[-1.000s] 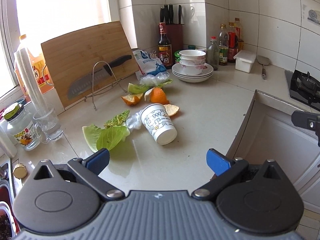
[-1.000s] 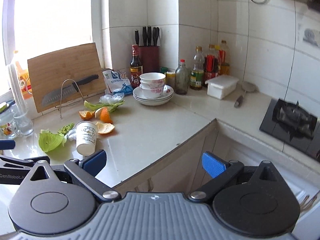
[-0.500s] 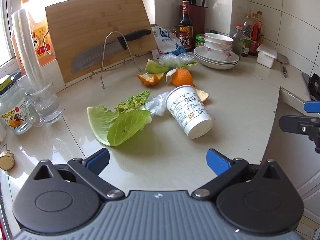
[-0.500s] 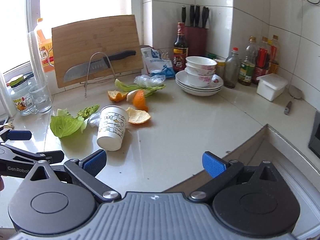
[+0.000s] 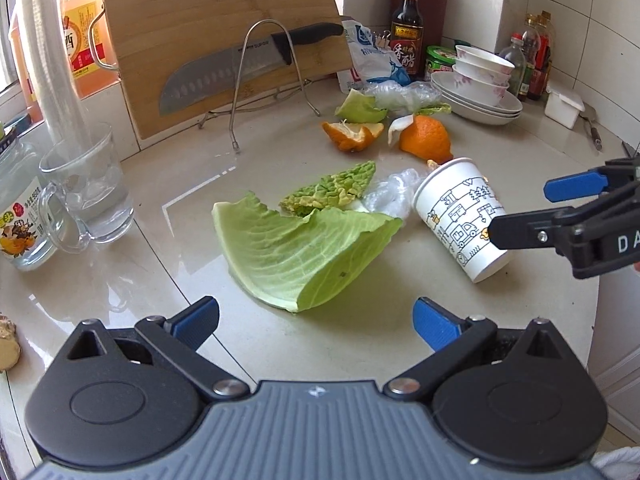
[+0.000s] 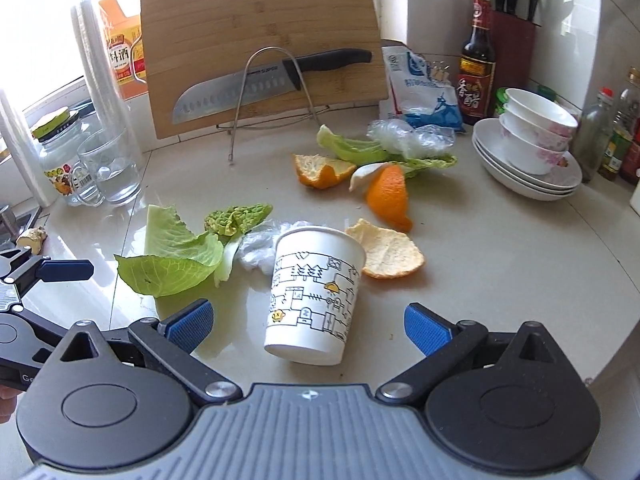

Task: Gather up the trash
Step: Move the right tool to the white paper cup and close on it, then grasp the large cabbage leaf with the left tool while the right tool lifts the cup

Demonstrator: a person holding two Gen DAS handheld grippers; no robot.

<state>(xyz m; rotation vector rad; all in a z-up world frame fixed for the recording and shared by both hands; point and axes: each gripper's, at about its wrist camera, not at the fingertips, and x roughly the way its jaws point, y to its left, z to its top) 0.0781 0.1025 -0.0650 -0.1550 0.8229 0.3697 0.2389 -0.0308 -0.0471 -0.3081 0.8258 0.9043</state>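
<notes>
A printed white paper cup (image 6: 314, 296) lies on its side on the counter, base toward my right gripper (image 6: 306, 326), which is open with a finger on either side of the base. The cup also shows in the left wrist view (image 5: 460, 218). A big green cabbage leaf (image 5: 304, 248) lies just ahead of my open left gripper (image 5: 316, 322). A smaller crinkled leaf (image 5: 332, 194), crumpled clear plastic (image 5: 390, 198), orange peels (image 6: 386, 194) (image 6: 386, 250) (image 6: 320, 170) and more leaf with plastic film (image 6: 412, 138) lie behind.
A cutting board (image 6: 260, 40) with a knife (image 6: 256, 88) on a wire rack stands at the back. A glass mug (image 5: 88, 184) and jar (image 5: 18, 216) are at left. Stacked bowls and plates (image 6: 532, 144), bottles and a knife block are at right.
Both grippers have moved forward and down toward the counter. The left one has closed in on the cabbage leaf, the right one on the cup. Nothing on the counter has moved.
</notes>
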